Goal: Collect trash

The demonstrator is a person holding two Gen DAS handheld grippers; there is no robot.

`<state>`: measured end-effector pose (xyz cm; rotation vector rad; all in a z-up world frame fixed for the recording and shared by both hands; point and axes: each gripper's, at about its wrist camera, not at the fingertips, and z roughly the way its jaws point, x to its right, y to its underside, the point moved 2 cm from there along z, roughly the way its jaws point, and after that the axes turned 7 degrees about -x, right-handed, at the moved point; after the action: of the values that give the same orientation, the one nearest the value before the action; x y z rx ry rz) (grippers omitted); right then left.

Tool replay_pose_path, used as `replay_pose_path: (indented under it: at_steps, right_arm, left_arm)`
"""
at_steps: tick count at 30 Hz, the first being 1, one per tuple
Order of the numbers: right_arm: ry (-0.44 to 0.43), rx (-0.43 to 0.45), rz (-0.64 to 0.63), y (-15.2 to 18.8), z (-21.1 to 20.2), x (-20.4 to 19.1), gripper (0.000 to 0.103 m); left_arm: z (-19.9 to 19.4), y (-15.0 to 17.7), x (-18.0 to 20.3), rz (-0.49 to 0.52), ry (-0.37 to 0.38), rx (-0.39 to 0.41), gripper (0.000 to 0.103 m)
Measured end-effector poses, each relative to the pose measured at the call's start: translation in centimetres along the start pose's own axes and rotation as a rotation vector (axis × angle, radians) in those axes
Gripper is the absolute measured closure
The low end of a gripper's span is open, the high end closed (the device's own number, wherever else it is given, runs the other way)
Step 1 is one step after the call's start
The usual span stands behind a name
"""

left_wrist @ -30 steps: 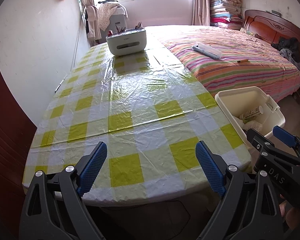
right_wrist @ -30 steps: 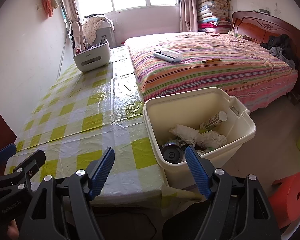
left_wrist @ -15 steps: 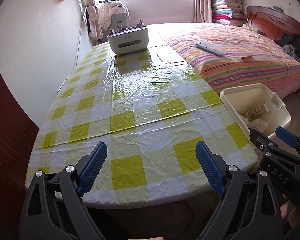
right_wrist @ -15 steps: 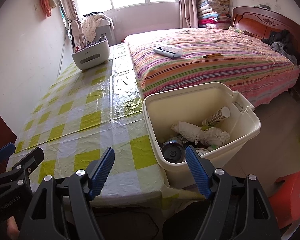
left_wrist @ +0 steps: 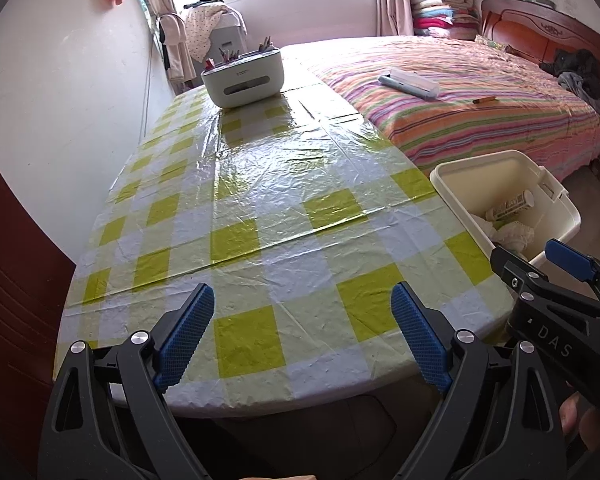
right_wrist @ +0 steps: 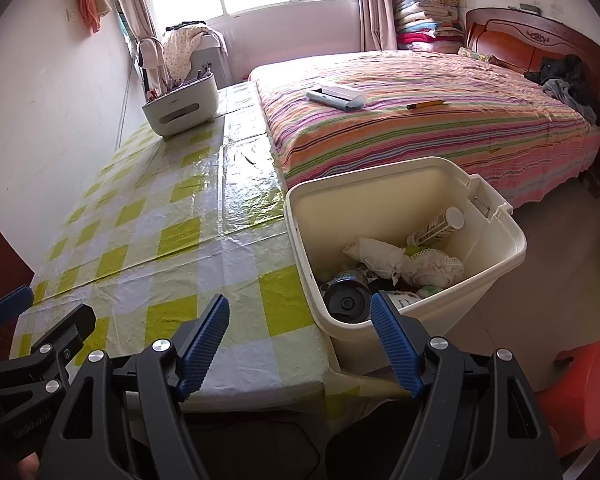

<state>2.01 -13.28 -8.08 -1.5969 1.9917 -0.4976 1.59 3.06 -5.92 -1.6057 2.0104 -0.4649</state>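
A cream plastic bin (right_wrist: 496, 264) stands on the floor against the table's right edge; it also shows in the left wrist view (left_wrist: 456, 178). Inside lie a white tube bottle (right_wrist: 436, 227), crumpled white paper (right_wrist: 380, 258), a lacy white wad (right_wrist: 436, 268) and a dark round can (right_wrist: 346, 300). My left gripper (left_wrist: 302, 336) is open and empty above the table's near edge. My right gripper (right_wrist: 300, 344) is open and empty, near the bin's near rim. The yellow-checked tablecloth (left_wrist: 260, 200) shows no loose trash.
A white organiser box (left_wrist: 242, 76) with pens stands at the table's far end. A striped bed (right_wrist: 420, 120) with a white case (right_wrist: 336, 98) and a pencil (right_wrist: 424, 105) lies to the right. An orange stool (right_wrist: 580, 392) stands on the floor at right.
Both grippers have risen and drawn back slightly, so the table and bin sit a little lower in view. Both stay open and empty.
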Motion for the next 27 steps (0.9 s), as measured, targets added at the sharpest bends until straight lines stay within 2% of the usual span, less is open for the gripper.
replay_pose_path:
  at_steps: [27]
  right_arm:
    - [-0.003,-0.018,-0.010,0.01,0.90,-0.08,0.032]
  left_arm:
    - [0.59,-0.04,0.31,0.010,0.011,-0.028,0.014]
